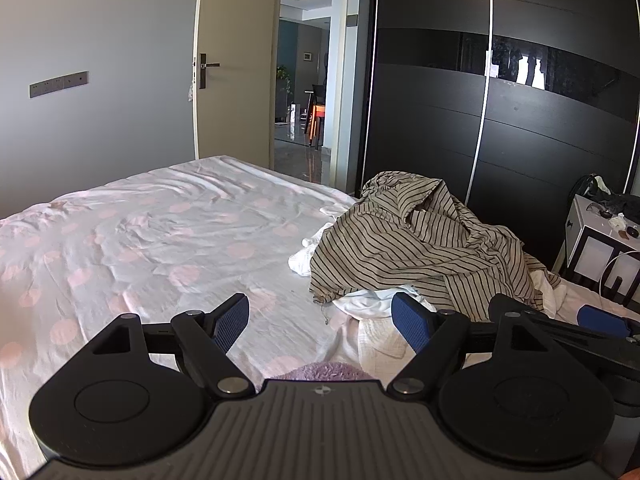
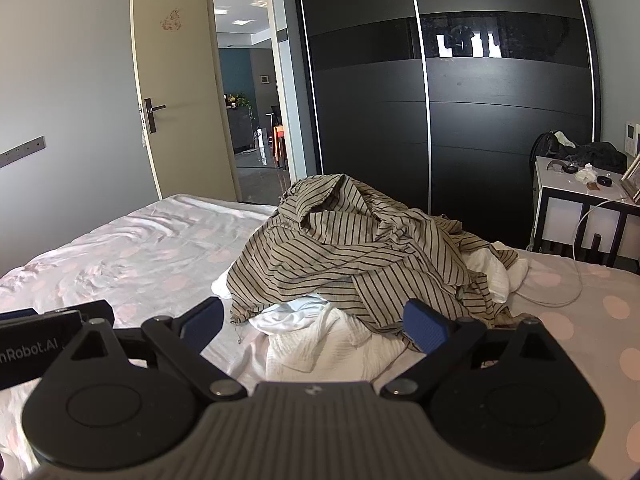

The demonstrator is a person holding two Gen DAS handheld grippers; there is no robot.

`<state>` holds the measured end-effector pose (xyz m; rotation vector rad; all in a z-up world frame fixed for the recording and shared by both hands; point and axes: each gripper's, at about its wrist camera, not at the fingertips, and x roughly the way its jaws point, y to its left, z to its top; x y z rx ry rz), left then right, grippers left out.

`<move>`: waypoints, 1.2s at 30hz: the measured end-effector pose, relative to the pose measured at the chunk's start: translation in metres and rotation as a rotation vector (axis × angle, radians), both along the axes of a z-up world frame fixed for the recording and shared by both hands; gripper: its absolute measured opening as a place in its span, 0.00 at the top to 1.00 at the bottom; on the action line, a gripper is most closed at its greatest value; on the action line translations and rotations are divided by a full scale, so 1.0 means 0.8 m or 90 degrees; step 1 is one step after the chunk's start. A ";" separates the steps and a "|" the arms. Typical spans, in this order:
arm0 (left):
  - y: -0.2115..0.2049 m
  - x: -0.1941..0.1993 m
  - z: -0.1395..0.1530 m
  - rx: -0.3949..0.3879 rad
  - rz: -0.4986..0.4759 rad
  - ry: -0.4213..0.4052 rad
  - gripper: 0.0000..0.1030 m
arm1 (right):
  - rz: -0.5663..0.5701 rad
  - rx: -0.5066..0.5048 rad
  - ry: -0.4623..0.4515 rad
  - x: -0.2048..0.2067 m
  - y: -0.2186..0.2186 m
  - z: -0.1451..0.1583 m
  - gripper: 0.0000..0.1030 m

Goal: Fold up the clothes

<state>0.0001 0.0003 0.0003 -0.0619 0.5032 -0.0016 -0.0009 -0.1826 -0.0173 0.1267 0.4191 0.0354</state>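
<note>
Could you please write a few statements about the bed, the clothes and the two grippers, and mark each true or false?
1. The striped garment lies crumpled in a heap on the bed. True.
2. The left gripper is shut on the striped garment. False: its jaws stand open and hold nothing.
3. White clothes lie partly under the striped garment. True.
4. The bedroom door is closed. False: it stands open onto another room.
5. The right gripper is open, with white cloth seen between its fingers but not gripped. True.
</note>
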 end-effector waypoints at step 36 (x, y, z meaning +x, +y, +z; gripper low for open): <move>-0.009 0.001 -0.008 0.005 0.014 0.006 0.24 | -0.002 0.002 0.011 0.003 -0.003 -0.010 0.05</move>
